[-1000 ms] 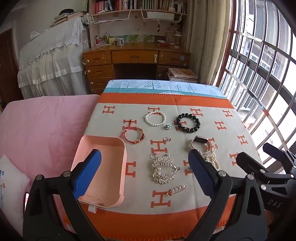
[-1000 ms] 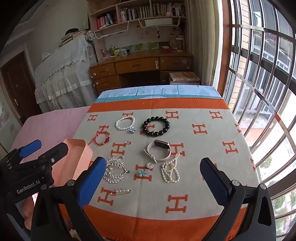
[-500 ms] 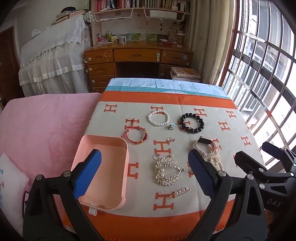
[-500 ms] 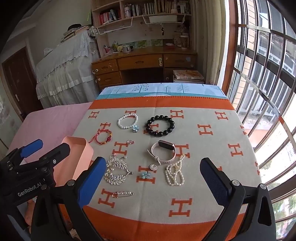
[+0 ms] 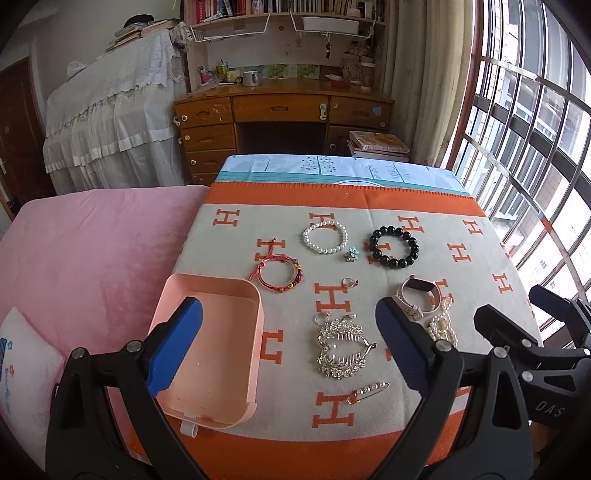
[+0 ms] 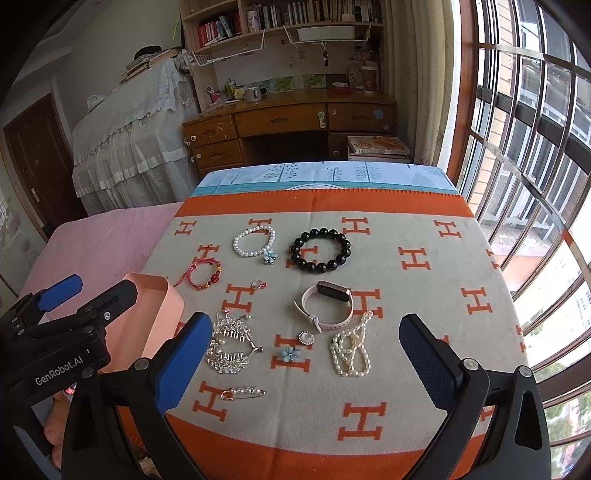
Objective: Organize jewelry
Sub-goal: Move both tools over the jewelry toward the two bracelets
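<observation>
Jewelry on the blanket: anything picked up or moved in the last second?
Nothing was picked up or let go. Both cameras tilted slightly, so the scene sits a little lower in each view. Left tongs and right tongs stay open and empty. The pink box is still empty, and the black bead bracelet, silver hair comb and other pieces lie where they were.

A home bedroom: pink bed, wooden desk under bookshelves, lace-draped furniture, barred window.
</observation>
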Demonstrator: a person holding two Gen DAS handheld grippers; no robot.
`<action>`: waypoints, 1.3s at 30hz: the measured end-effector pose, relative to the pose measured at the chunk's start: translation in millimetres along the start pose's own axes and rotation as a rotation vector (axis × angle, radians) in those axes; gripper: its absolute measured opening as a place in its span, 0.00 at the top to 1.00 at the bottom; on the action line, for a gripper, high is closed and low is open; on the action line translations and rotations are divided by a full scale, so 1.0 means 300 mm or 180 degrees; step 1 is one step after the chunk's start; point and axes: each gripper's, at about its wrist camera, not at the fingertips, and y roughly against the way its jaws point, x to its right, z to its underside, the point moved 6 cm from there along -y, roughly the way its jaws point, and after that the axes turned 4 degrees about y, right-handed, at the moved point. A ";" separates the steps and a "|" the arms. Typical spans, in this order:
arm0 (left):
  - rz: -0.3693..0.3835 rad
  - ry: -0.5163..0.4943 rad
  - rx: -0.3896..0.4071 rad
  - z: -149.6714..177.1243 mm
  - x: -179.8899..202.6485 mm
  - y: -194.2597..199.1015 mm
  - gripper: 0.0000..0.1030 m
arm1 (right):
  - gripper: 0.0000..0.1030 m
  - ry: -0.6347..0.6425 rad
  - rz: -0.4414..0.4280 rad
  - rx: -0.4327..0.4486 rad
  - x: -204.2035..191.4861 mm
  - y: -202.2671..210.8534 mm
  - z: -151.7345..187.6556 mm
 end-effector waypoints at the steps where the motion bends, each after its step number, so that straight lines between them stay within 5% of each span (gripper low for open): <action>1: -0.0004 -0.0008 -0.0001 -0.001 0.000 -0.002 0.09 | 0.00 -0.0012 -0.0004 -0.0004 0.001 -0.005 -0.001; 39: -0.0028 -0.0147 -0.0329 0.041 0.025 -0.082 0.09 | 0.00 -0.0125 -0.0207 -0.0140 0.002 -0.084 0.036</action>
